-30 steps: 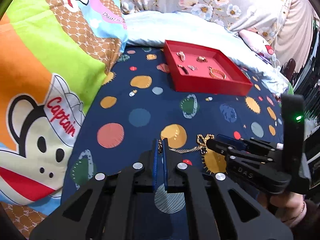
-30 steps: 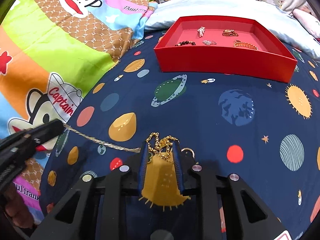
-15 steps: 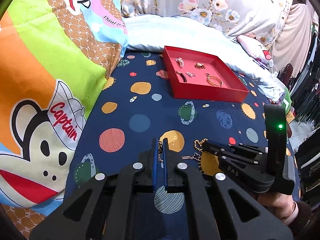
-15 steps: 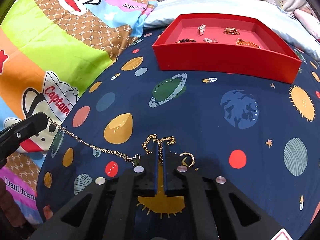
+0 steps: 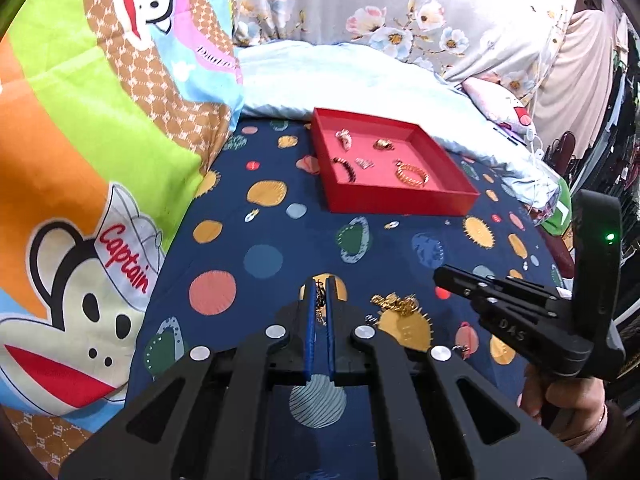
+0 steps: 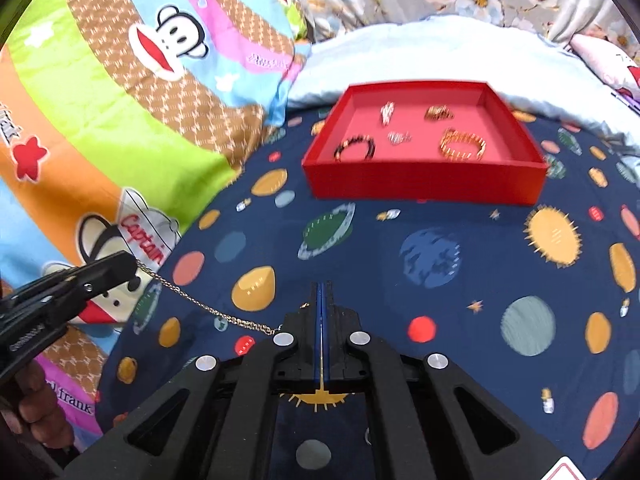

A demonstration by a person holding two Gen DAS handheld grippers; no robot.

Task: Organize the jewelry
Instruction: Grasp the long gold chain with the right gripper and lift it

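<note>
I have the left gripper (image 5: pixel 319 286) closed on one end of the gold chain (image 6: pixel 208 309), links showing between its blue pads (image 5: pixel 309 312). The right gripper (image 6: pixel 322 289) is pressed fully together; in its own view the chain runs from the left fingers to just left of its tips, and I cannot tell whether the pads pinch it. A gold clump (image 5: pixel 394 304) of chain lies on the planet-print bedsheet (image 6: pixel 440 248) between the 2 grippers. Well ahead of both fingertips sits the red tray (image 6: pixel 424 184), holding 5 pieces.
</note>
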